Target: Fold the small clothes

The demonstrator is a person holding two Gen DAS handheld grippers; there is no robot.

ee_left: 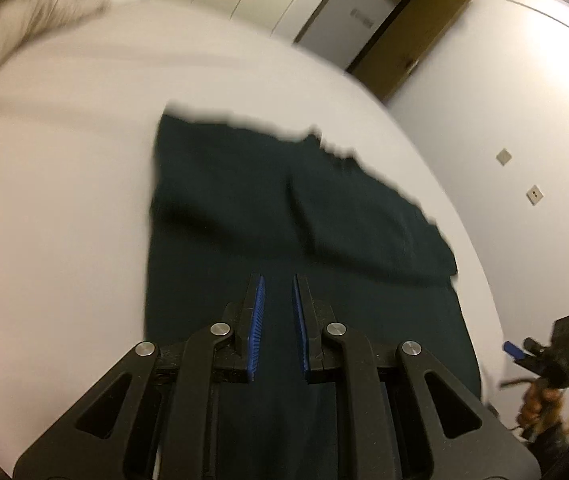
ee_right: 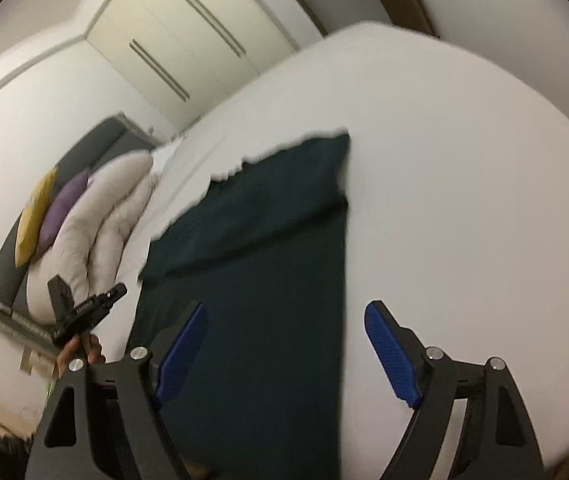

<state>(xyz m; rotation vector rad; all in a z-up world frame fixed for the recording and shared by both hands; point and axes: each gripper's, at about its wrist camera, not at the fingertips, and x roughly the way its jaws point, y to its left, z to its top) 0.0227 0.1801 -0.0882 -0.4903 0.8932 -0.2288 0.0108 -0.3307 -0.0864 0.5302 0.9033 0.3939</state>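
A dark garment (ee_left: 304, 248) is laid on the bed (ee_left: 64, 208), its 12 o'clock end already folded over. Further folds seem left. The left gripper (ee_left: 278, 292) is narrowly parted, empty; the right gripper (ee_right: 286, 320) is spread wide.

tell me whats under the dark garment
The dark garment lies flat on the white bed, which shows all around it. Its far part is folded onto itself. Whatever sits between the layers is covered, so it cannot be seen.
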